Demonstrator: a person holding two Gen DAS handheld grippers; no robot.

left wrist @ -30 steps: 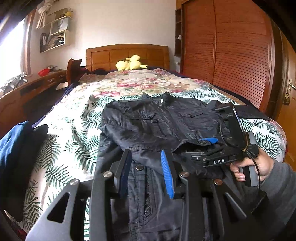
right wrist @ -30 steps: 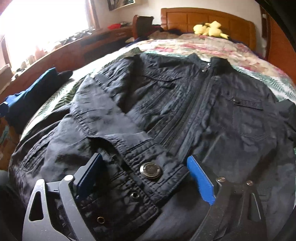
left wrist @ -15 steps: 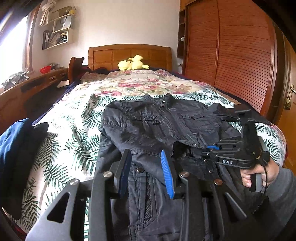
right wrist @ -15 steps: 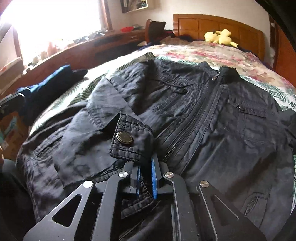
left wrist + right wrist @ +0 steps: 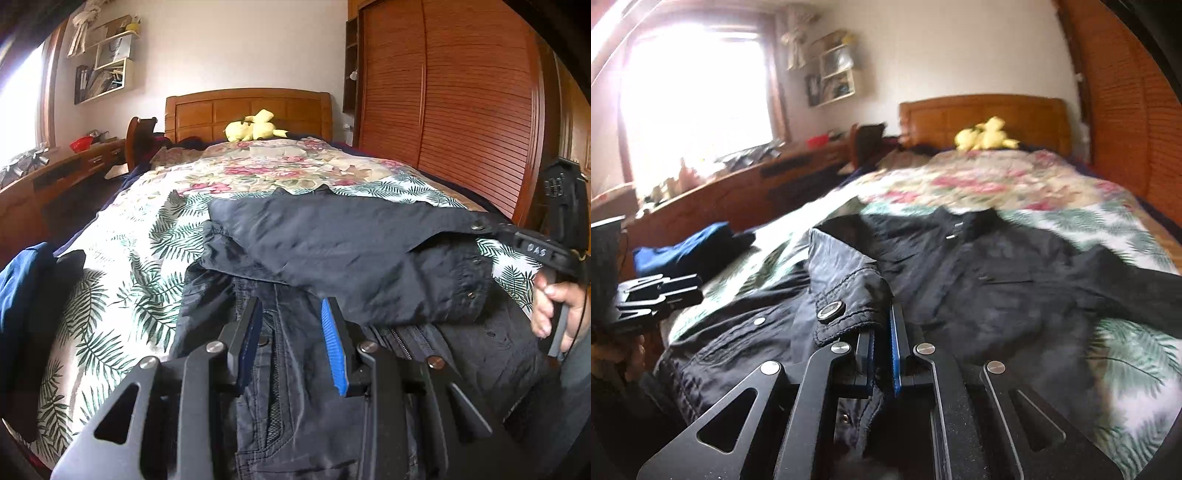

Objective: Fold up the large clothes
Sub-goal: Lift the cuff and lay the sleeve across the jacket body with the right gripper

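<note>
While it lies spread on the bed [image 5: 110, 302], 1 dark jacket [image 5: 332, 243] has a sleeve drawn across its front, cuff [image 5: 846, 295] w/ snap button nipped in the right gripper [image 5: 882, 354], pads [image 5: 896, 347] pressed together on the fabric. Left gripper [image 5: 291, 343]: jaws apart, hovering low over jacket's lower front, one pad either side of the zipper strip; contact w/ cloth can't be told. Right hand [image 5: 554, 310] wraps the right gripper's handle at far right, held level w/ the raised sleeve. Bedspread: palm-leaf print near end, floral toward headboard [image 5: 247, 110]. 1 yellow plush toy [image 5: 255, 127] at headboard. 1 blue garment [image 5: 18, 288] folded at bed's left edge. Wall shelf [image 5: 103, 70] holds books/papers, details too small. 1 red bowl [image 5: 81, 143] on wooden desk [image 5: 55, 173]. Wooden wardrobe [image 5: 461, 110] on the right.
</note>
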